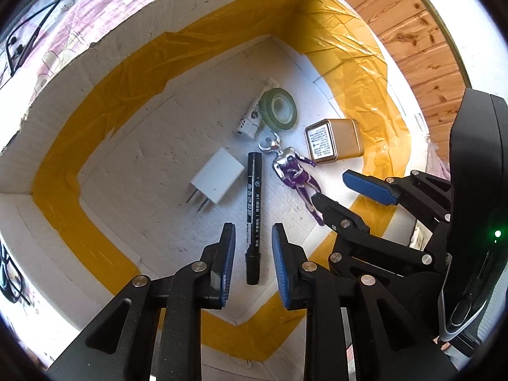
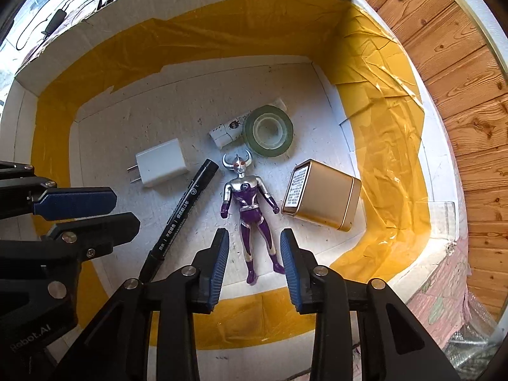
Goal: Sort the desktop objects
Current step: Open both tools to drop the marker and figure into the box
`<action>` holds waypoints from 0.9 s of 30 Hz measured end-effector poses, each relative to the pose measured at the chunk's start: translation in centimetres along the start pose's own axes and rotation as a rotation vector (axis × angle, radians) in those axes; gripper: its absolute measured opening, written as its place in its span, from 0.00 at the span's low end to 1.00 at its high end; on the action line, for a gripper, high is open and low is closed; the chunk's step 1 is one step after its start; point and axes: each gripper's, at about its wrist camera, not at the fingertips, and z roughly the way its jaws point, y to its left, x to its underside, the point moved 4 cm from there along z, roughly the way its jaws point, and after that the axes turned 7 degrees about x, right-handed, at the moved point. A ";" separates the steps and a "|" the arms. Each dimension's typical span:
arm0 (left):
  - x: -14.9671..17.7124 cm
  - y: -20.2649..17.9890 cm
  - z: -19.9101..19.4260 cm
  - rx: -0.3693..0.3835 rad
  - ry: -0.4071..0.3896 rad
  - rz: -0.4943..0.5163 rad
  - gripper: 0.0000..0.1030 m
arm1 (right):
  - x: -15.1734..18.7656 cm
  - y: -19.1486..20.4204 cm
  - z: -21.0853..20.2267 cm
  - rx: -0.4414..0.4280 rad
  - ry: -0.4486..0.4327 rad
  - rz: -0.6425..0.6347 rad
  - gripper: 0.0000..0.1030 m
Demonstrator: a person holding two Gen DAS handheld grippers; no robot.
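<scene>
marker [image 2: 177, 219] tail hidden behind right hand-held gripper [image 2: 254, 266], tin label [image 2: 297, 189] unreadable

The box [image 2: 197, 6] is matt white board with a rough, pitted floor, its seams bound in glossy, wrinkled yellow tape [image 2: 387, 146]. The tin [image 2: 324, 197] is smooth gold metal with a paper label. The figure [image 2: 250, 209] looks like glossy plastic, chrome silver and purple. The marker [image 1: 253, 212] is black, semi-gloss plastic; the charger [image 2: 163, 162] smooth white plastic with metal prongs. The tape roll [image 2: 268, 130] seems translucent green film. Beyond, planks [image 2: 460, 73] of knotty varnished wood.
</scene>
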 end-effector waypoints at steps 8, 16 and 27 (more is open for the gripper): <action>1.6 -1.1 -2.5 -0.055 -0.081 0.071 0.26 | 1.5 0.2 -3.2 -0.009 -0.067 -0.005 0.37; 4.0 -3.2 -5.0 -0.108 -0.175 0.175 0.26 | 2.3 0.4 -6.7 0.005 -0.155 0.032 0.40; 7.3 -5.8 -6.7 -0.166 -0.271 0.279 0.26 | 5.3 -0.6 -8.5 0.009 -0.309 0.127 0.46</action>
